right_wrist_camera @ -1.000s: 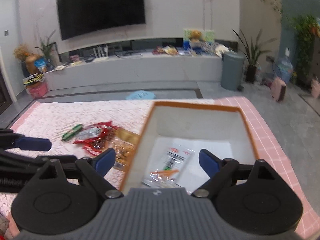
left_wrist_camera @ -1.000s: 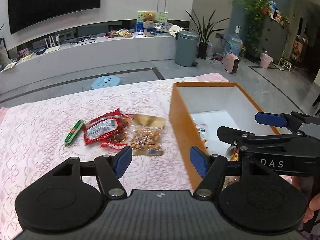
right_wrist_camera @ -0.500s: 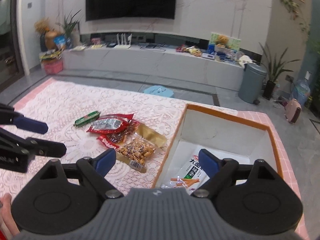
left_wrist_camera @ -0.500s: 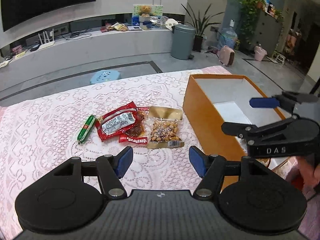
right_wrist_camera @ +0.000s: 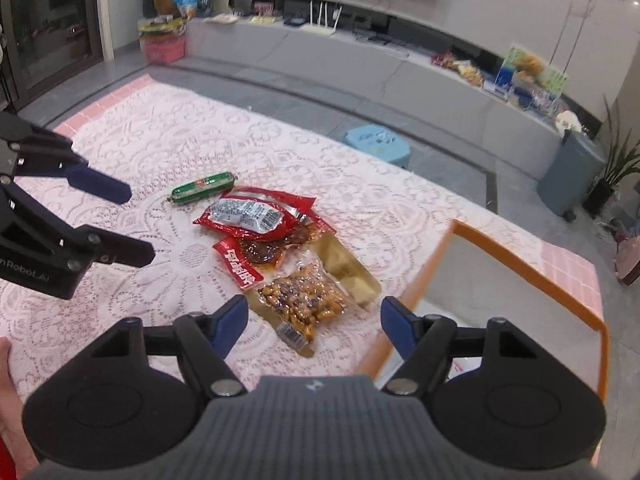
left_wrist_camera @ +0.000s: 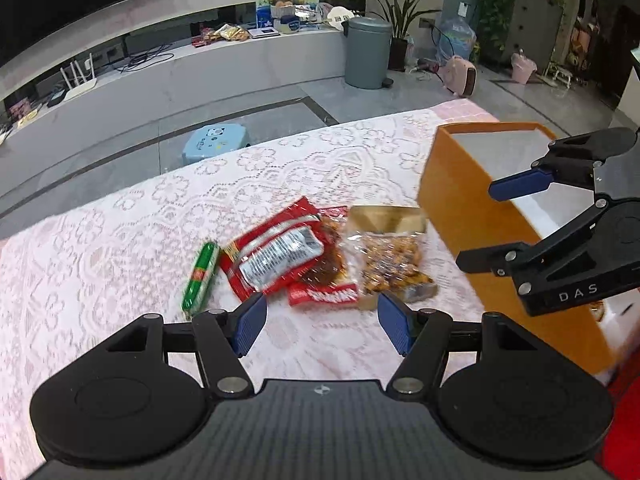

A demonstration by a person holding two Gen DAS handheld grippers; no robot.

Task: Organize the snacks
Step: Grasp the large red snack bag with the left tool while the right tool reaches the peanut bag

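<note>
Snacks, four loose on the tablecloth (left_wrist_camera: 120, 248): left tongs (left_wrist_camera: 320, 322) gape empty, right tongs (right_wrist_camera: 314, 322) closing, empty.

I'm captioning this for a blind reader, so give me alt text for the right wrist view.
The right gripper, empty with jaws closing, hangs over a peanut packet on a pink lace tablecloth. Beyond lie red snack packets and a green sausage; an orange box stands right.

Snack packets (left_wrist_camera: 304, 256) on the lace tablecloth (left_wrist_camera: 120, 240) beyond the wide-spread left claw (left_wrist_camera: 321, 323), orange box (left_wrist_camera: 472, 216) alongside.
</note>
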